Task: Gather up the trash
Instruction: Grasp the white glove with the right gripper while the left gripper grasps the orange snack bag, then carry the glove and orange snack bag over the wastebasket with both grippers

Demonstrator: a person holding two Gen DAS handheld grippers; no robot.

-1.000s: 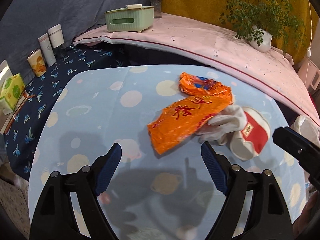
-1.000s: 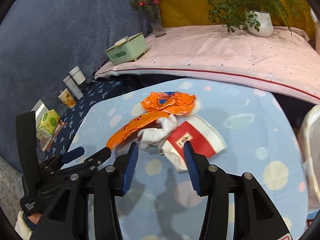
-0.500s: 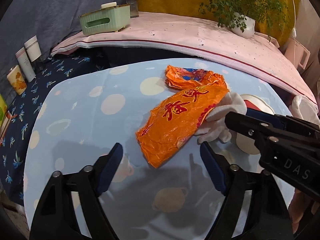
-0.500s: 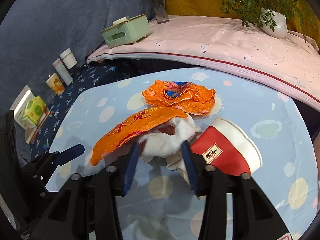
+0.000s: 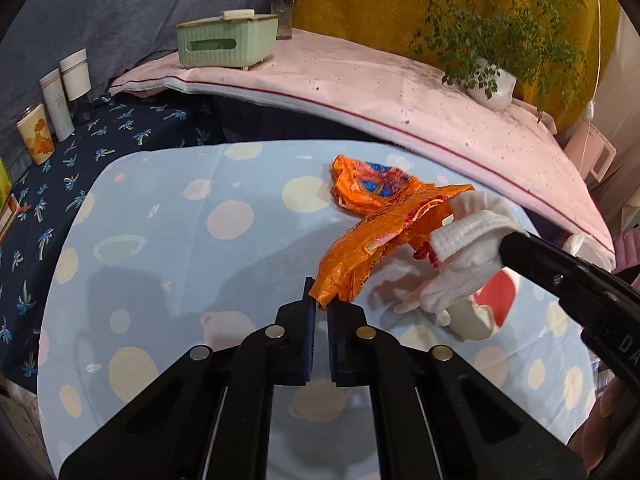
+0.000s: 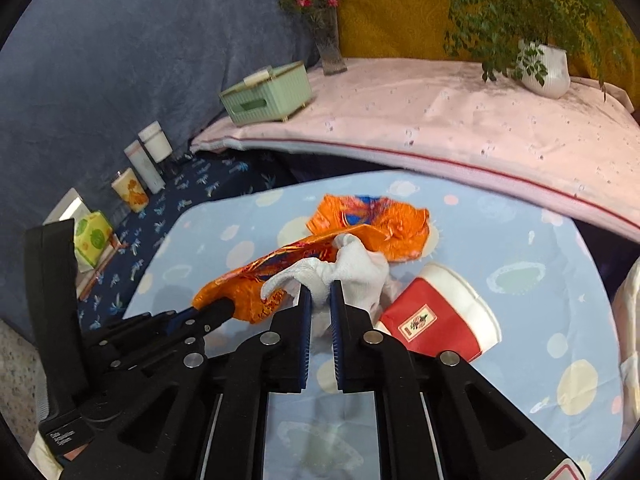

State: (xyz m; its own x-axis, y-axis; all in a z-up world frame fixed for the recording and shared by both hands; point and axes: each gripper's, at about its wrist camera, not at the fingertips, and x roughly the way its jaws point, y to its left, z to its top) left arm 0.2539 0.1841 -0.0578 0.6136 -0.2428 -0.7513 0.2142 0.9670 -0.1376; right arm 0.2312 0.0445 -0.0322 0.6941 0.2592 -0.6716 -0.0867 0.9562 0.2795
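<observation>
The bench [image 5: 168,216] wears a pale blue cloth with pastel dots. Toward its far edge lie a crumpled wrapper [image 5: 368,188] and a tipped red cup [image 6: 436,320]. The left hand-held gripper [image 5: 320,306] has just closed on the corner of an orange bag [image 5: 376,240]; the right hand-held gripper [image 6: 320,300] has just closed on a white glove [image 6: 352,268]. Beyond, a pink-covered shelf [image 5: 360,84] carries a green box [image 5: 226,42] and a potted plant [image 5: 492,84]

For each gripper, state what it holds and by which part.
Left gripper: long orange wrapper, by its near corner. Right gripper: white glove, by a bunched fold.
</observation>
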